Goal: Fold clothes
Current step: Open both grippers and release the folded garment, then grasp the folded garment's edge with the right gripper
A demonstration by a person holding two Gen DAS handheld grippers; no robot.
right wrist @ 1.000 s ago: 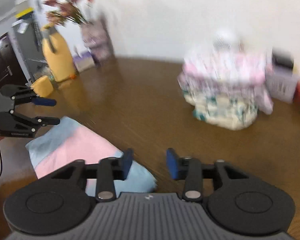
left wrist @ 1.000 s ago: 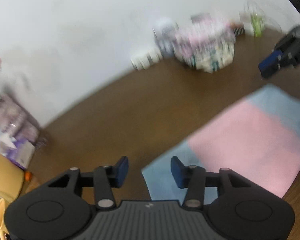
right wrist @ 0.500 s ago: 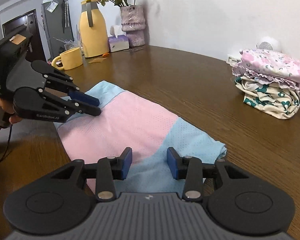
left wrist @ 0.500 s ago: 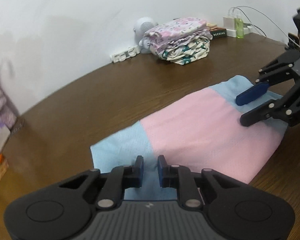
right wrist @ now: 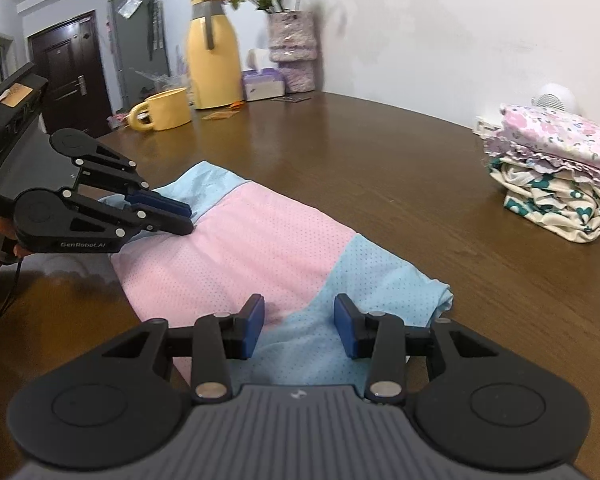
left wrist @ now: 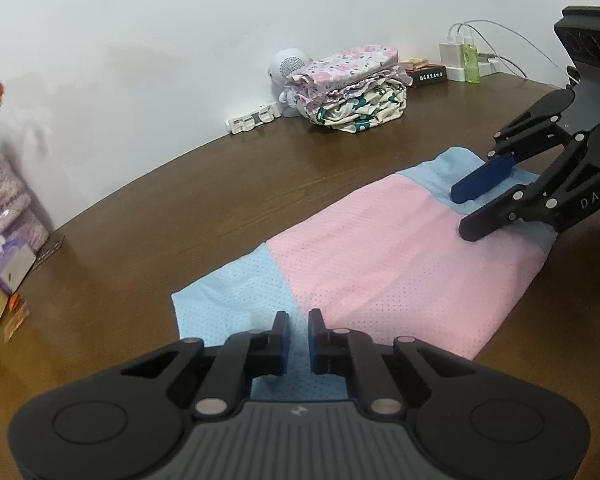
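The left gripper sits low over the near blue end of the pink-and-blue garment, its jaws just drawn nearly together, only a thin gap left; blue cloth shows in that gap, but whether the pads pinch it I cannot tell; the right gripper hangs over the other blue end, its jaws spread partway with cloth showing under them, not pressed on it. The garment lies flat and folded lengthwise on the brown wooden surface, pink in the middle, a blue band at each end; each gripper shows in the other's view, tips on or just above the fabric. Farther off, a stack of folded clothes, a floral piece on top, stands well apart from the garment near the wall; a small white round device sits behind it. At the far end of the surface stand a yellow mug, its contents hidden; a yellow jug; a tissue box with a tissue sticking up; a vase holding flowers; a green bottle beside white chargers.
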